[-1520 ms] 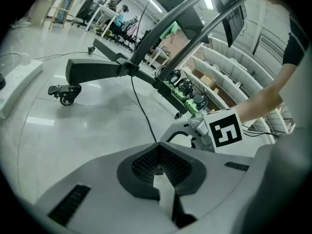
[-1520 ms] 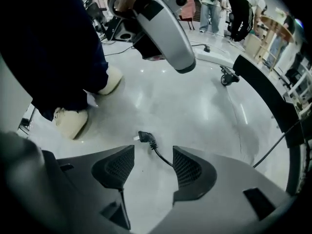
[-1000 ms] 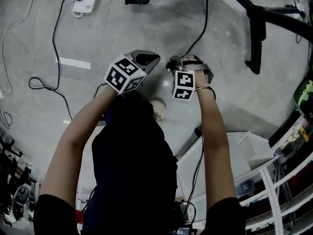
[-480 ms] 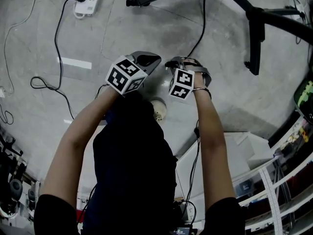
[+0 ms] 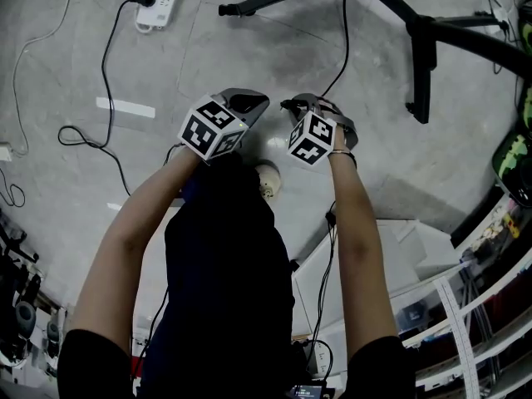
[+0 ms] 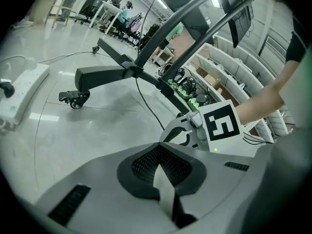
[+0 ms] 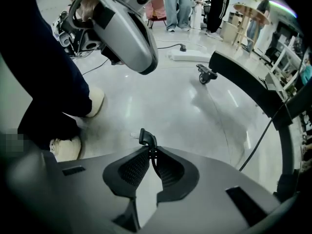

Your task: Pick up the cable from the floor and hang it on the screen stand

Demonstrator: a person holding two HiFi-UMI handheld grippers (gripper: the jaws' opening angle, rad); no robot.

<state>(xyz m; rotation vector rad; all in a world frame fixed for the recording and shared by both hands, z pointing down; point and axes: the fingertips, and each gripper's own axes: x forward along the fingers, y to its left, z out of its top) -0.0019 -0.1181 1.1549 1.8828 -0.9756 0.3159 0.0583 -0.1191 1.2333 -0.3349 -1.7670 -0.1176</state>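
- Cable (image 7: pixel 145 136): gripped; the right tongs (image 7: pixel 152 153) have just been closing on it, near its plug.
- Left tongs (image 6: pixel 159 146): closed together, holding nothing.
- Not yet hung on the screen stand (image 5: pixel 422 48).

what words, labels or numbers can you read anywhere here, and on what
No legible text in any view.
Left marker cube: black-and-white square patterns only, no letters.
Right marker cube: the same kind of pattern.
Power strip: any print is too small to read.
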